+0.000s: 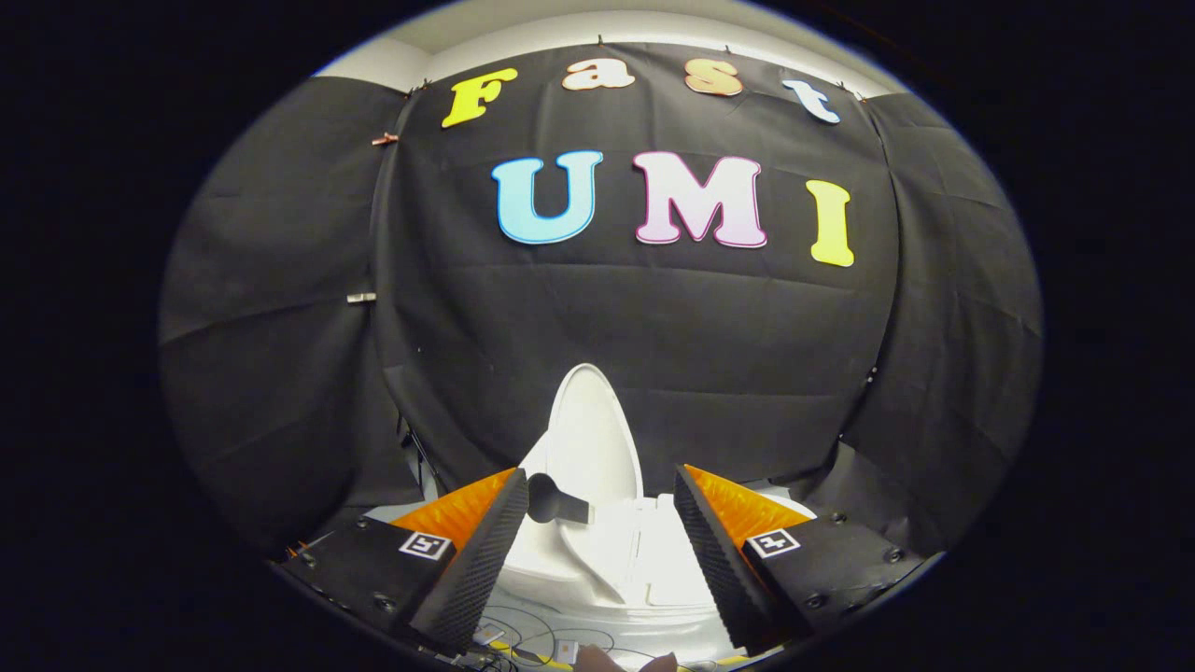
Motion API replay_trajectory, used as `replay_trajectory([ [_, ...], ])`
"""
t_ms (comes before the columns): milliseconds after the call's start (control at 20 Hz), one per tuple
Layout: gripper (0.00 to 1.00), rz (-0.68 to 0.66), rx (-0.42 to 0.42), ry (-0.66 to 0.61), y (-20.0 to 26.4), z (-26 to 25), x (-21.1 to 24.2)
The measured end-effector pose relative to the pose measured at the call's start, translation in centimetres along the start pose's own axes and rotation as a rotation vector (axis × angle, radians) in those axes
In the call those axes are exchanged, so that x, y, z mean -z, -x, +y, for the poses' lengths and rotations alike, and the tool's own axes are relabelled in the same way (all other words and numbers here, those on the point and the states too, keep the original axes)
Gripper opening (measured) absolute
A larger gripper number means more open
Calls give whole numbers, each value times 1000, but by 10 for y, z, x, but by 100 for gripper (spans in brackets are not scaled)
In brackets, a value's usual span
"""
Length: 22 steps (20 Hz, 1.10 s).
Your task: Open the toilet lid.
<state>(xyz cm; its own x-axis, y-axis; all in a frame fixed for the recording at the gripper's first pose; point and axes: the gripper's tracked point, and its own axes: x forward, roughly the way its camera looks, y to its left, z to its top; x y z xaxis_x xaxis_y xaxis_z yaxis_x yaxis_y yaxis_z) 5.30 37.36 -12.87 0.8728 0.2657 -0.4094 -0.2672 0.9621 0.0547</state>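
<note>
A: What is the room like around the tool?

B: Black cloth wall point(653, 317) hangs beyond the fingers, in creased panels that wrap round to both sides. Above the cloth runs a strip of pale wall or ceiling point(579, 28). Low down, near the base of the fingers, there is a pale floor with thin cables point(532, 644) lying loose on it.

A: And the toilet?

B: The white toilet point(616, 560) sits just ahead of the fingers and below them, seen through the gap between them. Its lid point(593, 439) stands raised, nearly upright, leaning back towards the cloth, its inner face turned to the camera. A dark handle-like piece point(555, 501) juts out at the lid's lower part, close to the tip of the left finger; I cannot tell whether they touch.

A: The gripper itself?

B: The gripper point(602, 490) is spread wide, grasping nothing. Its ribbed black fingers point(485, 551) with orange backs flank the toilet, one on each side.

A: Room to move?

B: The gap between the fingers is free above the lid's rounded top edge. The seat's rim lies near the right finger's inner face.
</note>
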Motion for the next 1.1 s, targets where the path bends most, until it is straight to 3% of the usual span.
replay_trajectory([
  [650, 99, -214, 18, 1, 108, -110, -78],
  [1100, 98, -268, 44, -24, 188, -187, -69],
])
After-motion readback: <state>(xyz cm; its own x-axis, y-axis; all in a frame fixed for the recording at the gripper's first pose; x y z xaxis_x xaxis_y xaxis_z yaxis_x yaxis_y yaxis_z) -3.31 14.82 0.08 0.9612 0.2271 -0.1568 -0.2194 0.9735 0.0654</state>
